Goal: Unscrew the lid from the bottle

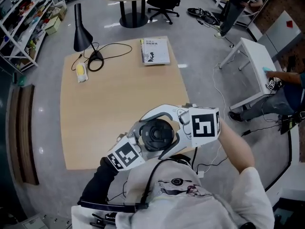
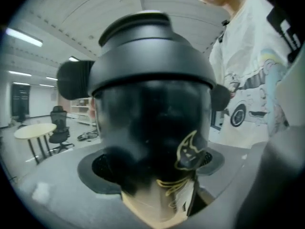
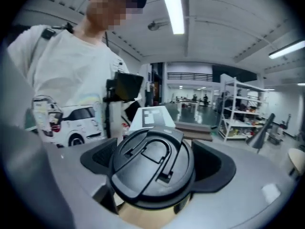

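Note:
I hold a black bottle (image 2: 152, 128) up close to the person's chest, off the table. Its body carries a gold cat drawing (image 2: 190, 149), and a domed black lid (image 2: 147, 51) sits on top. My left gripper (image 2: 147, 92) is shut on the bottle's body, one pad on each side. The right gripper view looks down on the round lid (image 3: 152, 163) with its flip handle. My right gripper (image 3: 153, 165) is shut on that lid, both pads touching its rim. In the head view the lid (image 1: 156, 133) shows between the two marker cubes.
A wooden table (image 1: 119, 99) lies ahead, with a black lamp (image 1: 82, 30), its cable, a small yellow object (image 1: 81, 73) and a book (image 1: 155, 50) at its far end. A white table (image 1: 255, 56) and a seated person (image 1: 286, 92) are to the right.

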The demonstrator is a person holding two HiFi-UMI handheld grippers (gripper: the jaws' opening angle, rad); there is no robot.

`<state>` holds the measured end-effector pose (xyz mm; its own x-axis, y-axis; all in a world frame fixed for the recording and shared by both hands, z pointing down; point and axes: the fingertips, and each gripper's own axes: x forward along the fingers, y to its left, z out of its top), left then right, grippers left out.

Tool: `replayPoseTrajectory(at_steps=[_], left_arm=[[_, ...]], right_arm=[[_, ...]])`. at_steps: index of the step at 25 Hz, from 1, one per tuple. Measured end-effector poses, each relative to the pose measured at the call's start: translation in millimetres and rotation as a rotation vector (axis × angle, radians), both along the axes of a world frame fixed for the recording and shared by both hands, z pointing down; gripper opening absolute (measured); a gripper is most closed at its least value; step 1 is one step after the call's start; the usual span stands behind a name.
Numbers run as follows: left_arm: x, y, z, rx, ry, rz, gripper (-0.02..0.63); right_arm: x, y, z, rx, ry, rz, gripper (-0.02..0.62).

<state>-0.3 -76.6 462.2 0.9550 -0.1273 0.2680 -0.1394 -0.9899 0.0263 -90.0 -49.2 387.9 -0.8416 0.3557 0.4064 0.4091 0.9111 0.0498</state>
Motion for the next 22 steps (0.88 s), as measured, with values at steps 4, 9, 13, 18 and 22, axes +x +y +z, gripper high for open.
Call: replayPoseTrajectory(at_steps=[4, 9, 13, 18, 22], left_arm=[[11, 26, -8, -0.05, 0.051, 0.178, 0.425], [6, 12, -5, -0.058, 0.068, 0.106, 0.426], [-31, -46, -6, -0.096, 0.15, -0.23, 0.426], [-148, -107, 9, -0.071, 0.151, -0.825, 0.425], [-214, -124, 4, 0.004, 0.104, -1.079, 0.425]], right_arm=[[7, 19, -20, -0.028, -0.012, -0.179, 0.489], [6, -10, -42, 0.02, -0.069, -0.058, 0.489], [36, -100, -60, 0.063, -0.27, 0.519, 0.489], [99, -164, -13, -0.027, -0.394, 1.082, 0.489], [111, -173, 20, -0.044, -0.407, 1.277, 0.489]])
